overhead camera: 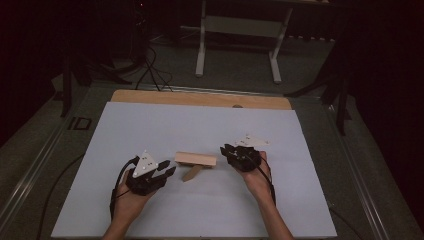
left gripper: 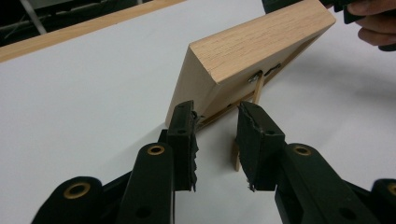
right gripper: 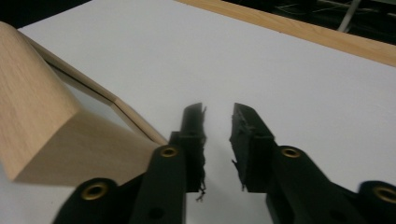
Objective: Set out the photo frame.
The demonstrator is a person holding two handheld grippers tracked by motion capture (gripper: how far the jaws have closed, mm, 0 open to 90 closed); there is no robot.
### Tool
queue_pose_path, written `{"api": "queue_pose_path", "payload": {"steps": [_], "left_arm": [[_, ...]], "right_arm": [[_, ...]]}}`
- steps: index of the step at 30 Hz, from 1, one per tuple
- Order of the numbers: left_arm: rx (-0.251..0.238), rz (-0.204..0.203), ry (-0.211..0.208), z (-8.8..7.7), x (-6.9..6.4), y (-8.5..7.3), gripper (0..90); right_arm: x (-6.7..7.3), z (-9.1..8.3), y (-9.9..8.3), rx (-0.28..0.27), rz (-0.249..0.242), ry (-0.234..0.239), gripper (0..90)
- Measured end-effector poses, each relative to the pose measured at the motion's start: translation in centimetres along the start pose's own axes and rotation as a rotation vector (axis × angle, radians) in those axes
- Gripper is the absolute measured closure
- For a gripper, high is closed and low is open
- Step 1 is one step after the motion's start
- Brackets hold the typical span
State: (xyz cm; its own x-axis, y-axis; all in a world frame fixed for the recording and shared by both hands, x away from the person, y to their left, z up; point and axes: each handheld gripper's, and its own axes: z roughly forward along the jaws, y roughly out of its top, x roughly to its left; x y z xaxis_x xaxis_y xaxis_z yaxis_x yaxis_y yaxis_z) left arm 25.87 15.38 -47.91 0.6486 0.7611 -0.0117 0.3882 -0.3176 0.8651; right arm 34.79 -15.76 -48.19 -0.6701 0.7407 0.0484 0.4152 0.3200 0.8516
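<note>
A light wooden picture frame (overhead camera: 196, 159) stands tilted on the white board, propped by a thin wooden leg (overhead camera: 191, 173) behind it. My left gripper (overhead camera: 167, 170) is at its left end. In the left gripper view the frame's back (left gripper: 261, 46) and its leg (left gripper: 256, 91) rise just past the tips; the left gripper (left gripper: 217, 112) is open, one tip at the frame's lower corner, and the gap between the jaws is empty. My right gripper (overhead camera: 226, 150) sits just off the frame's right end. In the right gripper view it (right gripper: 218, 112) is open with a narrow empty gap, the frame (right gripper: 42, 116) to its left.
The white board (overhead camera: 200, 125) covers most of the table, with a bare wooden strip (overhead camera: 200, 98) along the far edge. A grey table stand (overhead camera: 240, 30) is on the floor beyond. The right hand (left gripper: 373, 28) shows past the frame's far end.
</note>
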Motion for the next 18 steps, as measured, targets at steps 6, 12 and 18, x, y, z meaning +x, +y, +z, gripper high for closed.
{"api": "queue_pose_path", "payload": {"steps": [6, 12, 18], "left_arm": [[0.018, 0.019, -0.007, 0.5, -0.2, -0.1, 75.4], [0.026, 0.052, 0.013, 1.0, -0.6, -0.1, 88.6], [0.032, 0.054, -0.005, 1.6, -0.8, 0.0, 89.4]], "right_arm": [[0.4, 0.6, 0.0, 0.002, 0.004, 0.004, 87.2], [0.6, 1.1, -0.1, 0.009, 0.004, 0.013, 89.8], [0.7, 1.5, -0.1, 0.013, 0.006, 0.02, 89.9]]}}
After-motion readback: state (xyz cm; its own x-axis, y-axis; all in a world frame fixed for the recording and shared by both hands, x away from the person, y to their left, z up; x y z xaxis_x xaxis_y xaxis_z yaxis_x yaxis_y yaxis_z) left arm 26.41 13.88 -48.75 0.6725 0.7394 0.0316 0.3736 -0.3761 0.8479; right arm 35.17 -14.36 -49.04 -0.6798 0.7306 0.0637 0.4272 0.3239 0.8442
